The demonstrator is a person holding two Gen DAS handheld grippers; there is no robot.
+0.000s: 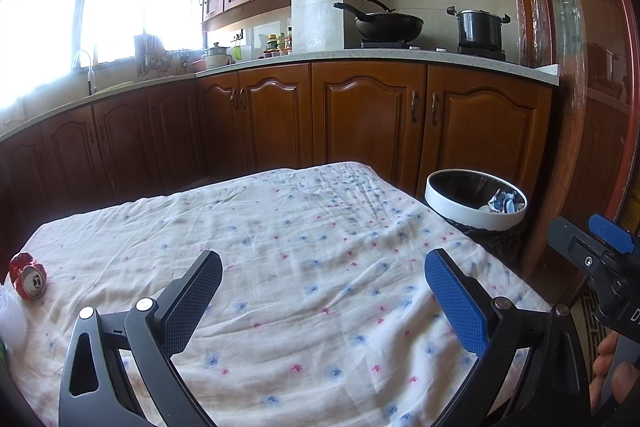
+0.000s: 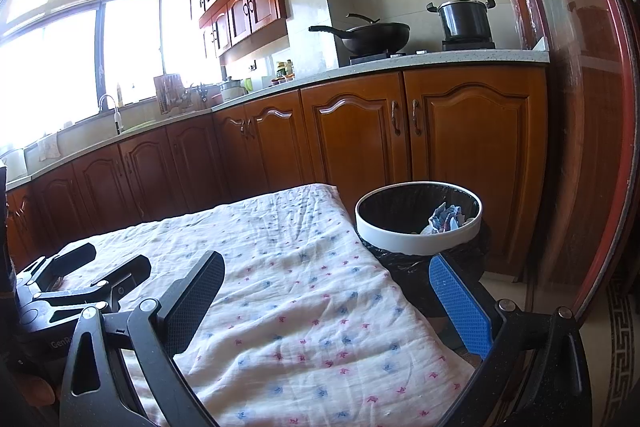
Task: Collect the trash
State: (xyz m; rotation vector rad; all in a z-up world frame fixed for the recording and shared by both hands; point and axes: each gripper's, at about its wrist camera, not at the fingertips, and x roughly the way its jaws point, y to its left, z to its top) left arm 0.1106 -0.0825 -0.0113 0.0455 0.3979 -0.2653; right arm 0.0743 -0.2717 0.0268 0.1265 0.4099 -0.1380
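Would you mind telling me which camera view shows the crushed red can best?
The left wrist view is the only one that shows it: the crushed red can lies on the floral cloth near the table's left edge, its top end facing the camera. The right wrist view does not show the can; it frames the cloth and the trash bin.

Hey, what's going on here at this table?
A person is clearing trash off a cloth-covered table with a gripper in each hand. Both the left gripper and the right gripper are open and empty above the cloth. A crushed red can lies at the table's left edge, not yet picked up. The bin beside the table's far right corner already holds crumpled wrappers.
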